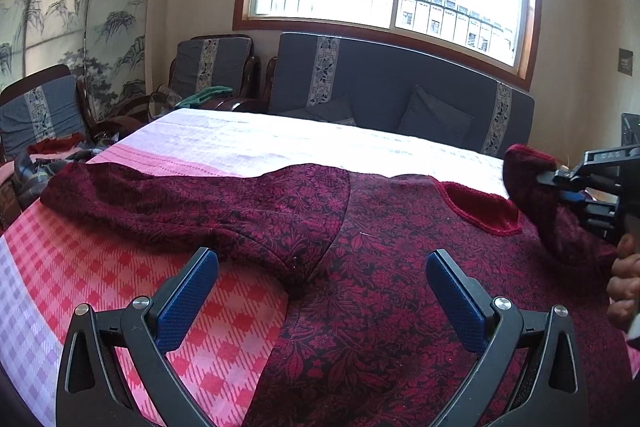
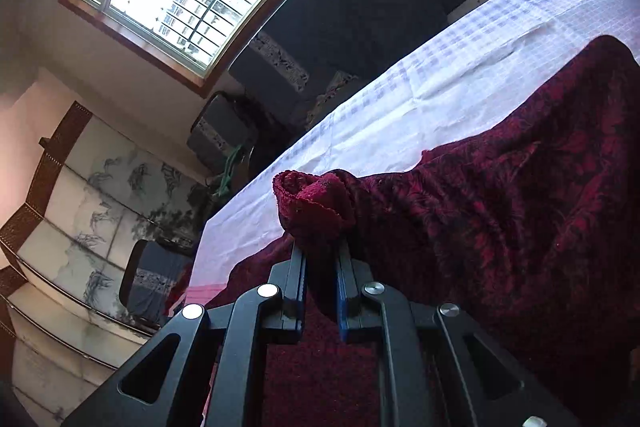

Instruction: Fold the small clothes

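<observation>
A dark red floral top (image 1: 380, 259) lies spread on the checked table cloth (image 1: 120, 287), one sleeve (image 1: 132, 195) stretched out to the left. My left gripper (image 1: 320, 267) is open and empty, hovering low over the top near the armpit seam. My right gripper (image 1: 560, 183) is at the right edge of the left wrist view, shut on the other sleeve's cuff (image 1: 524, 167) and holding it lifted. In the right wrist view my right gripper (image 2: 322, 247) pinches the red cuff (image 2: 312, 203), with the sleeve (image 2: 500, 211) trailing off to the right.
The cloth's white and pink far part (image 1: 280, 143) lies beyond the top. A dark sofa (image 1: 380, 87) and chairs (image 1: 212, 63) stand behind the table under a window. Loose clothes (image 1: 52, 155) are piled at the left. A painted screen (image 1: 80, 27) stands at the left.
</observation>
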{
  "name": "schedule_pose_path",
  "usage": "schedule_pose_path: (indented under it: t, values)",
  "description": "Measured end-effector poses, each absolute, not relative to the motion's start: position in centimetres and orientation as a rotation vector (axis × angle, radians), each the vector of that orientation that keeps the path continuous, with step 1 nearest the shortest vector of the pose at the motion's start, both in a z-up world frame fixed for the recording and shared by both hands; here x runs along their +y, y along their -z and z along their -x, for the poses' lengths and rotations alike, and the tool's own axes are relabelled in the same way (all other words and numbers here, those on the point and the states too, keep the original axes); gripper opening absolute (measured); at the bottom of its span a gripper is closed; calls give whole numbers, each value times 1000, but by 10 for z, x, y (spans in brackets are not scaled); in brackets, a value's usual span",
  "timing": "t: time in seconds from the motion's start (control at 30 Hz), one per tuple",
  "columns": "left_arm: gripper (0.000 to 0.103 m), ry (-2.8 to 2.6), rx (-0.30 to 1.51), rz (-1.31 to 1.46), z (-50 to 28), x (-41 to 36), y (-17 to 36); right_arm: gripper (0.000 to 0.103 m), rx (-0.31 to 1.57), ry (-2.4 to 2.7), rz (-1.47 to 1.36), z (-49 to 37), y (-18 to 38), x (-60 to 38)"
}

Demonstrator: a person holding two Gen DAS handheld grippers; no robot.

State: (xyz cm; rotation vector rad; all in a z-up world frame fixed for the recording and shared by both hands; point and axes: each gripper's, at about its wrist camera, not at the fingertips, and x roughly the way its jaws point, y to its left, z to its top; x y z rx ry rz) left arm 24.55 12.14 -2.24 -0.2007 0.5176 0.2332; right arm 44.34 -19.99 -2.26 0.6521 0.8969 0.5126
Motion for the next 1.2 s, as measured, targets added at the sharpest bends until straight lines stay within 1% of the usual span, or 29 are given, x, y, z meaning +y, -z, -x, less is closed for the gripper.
schedule_pose_path:
  t: [0.17, 0.4, 0.5, 0.57, 0.67, 0.73, 0.77, 0.8, 0.83, 0.9, 1.1, 1.2]
  values:
    - [103, -221, 498, 247, -241, 128, 21, 12, 980, -553, -553, -435, 59, -111]
    - [103, -214, 530, 372, -242, 151, 28, 12, 1001, -552, -520, -431, 70, -71]
    - [103, -224, 522, 396, -239, 155, 28, 18, 1010, -570, -509, -429, 73, -62]
    - [103, -230, 511, 389, -237, 155, 27, 20, 1015, -590, -503, -427, 73, -59]
    - [103, -231, 494, 356, -235, 148, 24, 29, 994, -695, -559, -422, 68, -67]
    - [103, -228, 488, 332, -234, 140, 23, 32, 978, -880, -721, -422, 68, -78]
    - [103, -227, 489, 324, -235, 139, 22, 39, 989, -961, -782, -422, 68, -80]
    - [103, -228, 490, 320, -235, 139, 22, 59, 1012, -952, -754, -423, 67, -81]
    - [103, -231, 490, 321, -234, 139, 22, 61, 1008, -855, -663, -420, 62, -85]
    - [103, -232, 490, 338, -234, 141, 22, 61, 956, -823, -606, -414, 54, -95]
    - [103, -186, 547, 490, -236, 175, 27, 60, 953, -764, -575, -395, 50, -128]
    - [103, -243, 548, 476, -224, 203, 19, 60, 931, -710, -422, -378, 43, -143]
